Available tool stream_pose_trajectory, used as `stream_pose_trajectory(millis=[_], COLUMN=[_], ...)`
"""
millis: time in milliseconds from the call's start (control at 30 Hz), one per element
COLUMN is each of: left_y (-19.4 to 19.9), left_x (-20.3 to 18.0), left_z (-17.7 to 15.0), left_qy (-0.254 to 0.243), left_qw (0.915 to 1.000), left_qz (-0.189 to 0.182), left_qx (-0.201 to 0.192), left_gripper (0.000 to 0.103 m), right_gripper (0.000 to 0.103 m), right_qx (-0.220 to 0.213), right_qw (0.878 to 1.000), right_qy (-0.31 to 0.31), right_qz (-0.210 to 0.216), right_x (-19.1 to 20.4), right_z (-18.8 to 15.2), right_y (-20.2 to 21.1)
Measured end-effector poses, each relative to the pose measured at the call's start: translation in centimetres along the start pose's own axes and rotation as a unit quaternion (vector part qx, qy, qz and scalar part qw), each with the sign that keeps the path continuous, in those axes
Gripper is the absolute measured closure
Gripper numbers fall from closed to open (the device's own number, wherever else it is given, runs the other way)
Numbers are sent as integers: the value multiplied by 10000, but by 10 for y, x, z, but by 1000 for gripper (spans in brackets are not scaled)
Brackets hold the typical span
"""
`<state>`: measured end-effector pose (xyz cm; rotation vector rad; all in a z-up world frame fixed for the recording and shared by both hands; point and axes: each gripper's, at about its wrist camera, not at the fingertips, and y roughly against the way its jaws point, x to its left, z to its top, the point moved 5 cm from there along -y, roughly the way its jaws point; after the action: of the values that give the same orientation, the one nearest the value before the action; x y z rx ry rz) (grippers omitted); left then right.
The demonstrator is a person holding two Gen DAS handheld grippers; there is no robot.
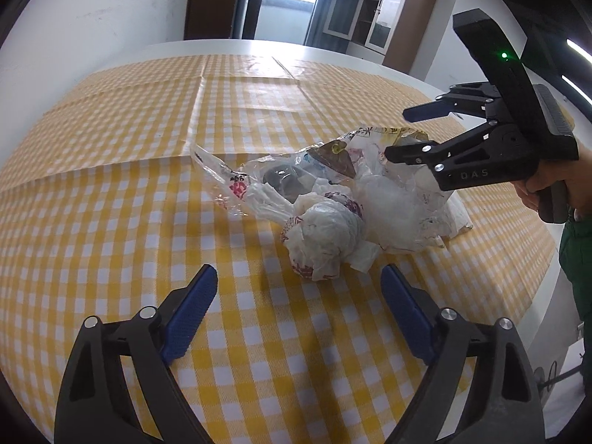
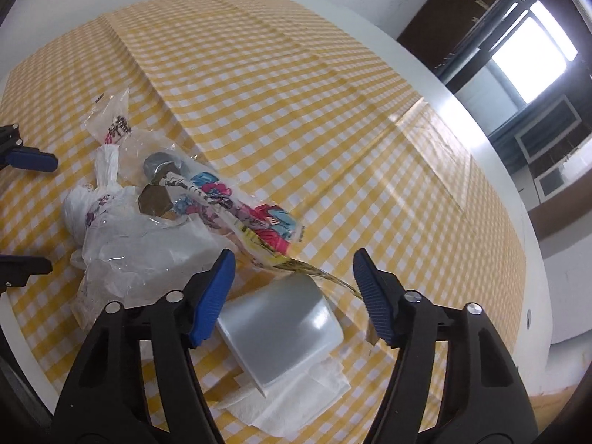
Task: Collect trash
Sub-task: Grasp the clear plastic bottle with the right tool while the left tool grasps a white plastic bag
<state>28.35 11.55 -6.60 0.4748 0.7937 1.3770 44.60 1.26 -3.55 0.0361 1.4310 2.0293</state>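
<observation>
A heap of trash lies on the yellow-checked tablecloth [image 1: 122, 199]. In it are a knotted white plastic bag [image 1: 322, 236], crumpled clear bags [image 1: 392, 199] and a colourful printed wrapper [image 2: 240, 211]. A grey plastic tub [image 2: 281, 325] lies tipped on a white napkin [image 2: 296, 407]. My left gripper [image 1: 299, 277] is open, just short of the knotted bag, with nothing between its pads. My right gripper [image 2: 294, 259] points steeply down over the tub and the wrapper's end. Its jaws stand apart and the pads [image 2: 214, 296] touch nothing. From the left wrist view the right gripper [image 1: 397, 133] hovers above the heap's far right side.
The cloth covers a round white table [image 2: 481, 140], whose rim runs close behind the heap on the right. A person's hand [image 1: 532, 188] and green clothing [image 1: 577, 255] are at the table's right edge. Cabinets [image 1: 373, 11] and a bright doorway stand beyond.
</observation>
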Motion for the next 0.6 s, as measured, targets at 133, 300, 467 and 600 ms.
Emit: stream_pose_trajectory(millis=[133,300,467,600], left_y=[-4,2,14,27], left_x=[-6,-6,-5,-3], left_z=[4,2,1,0], left_qy=[-56,176,288,377], left_qw=[9999,9994,9982,9969], left_qz=[-84,-258,-274,-265], left_qx=[-9,-164,-451,-638], left_gripper=[37,93,103,103], right_gripper=[73,90,98,99], right_qx=[84,-25,-438,-799], right_qw=[9999,9999,9984,9943], right_qy=[125,92,-258,-649], right_qz=[9,-65,-261,-275], right_x=[6,3,-9,-16], right_z=[-1,-6,-3,-2], right_y=[-7,3,24,48])
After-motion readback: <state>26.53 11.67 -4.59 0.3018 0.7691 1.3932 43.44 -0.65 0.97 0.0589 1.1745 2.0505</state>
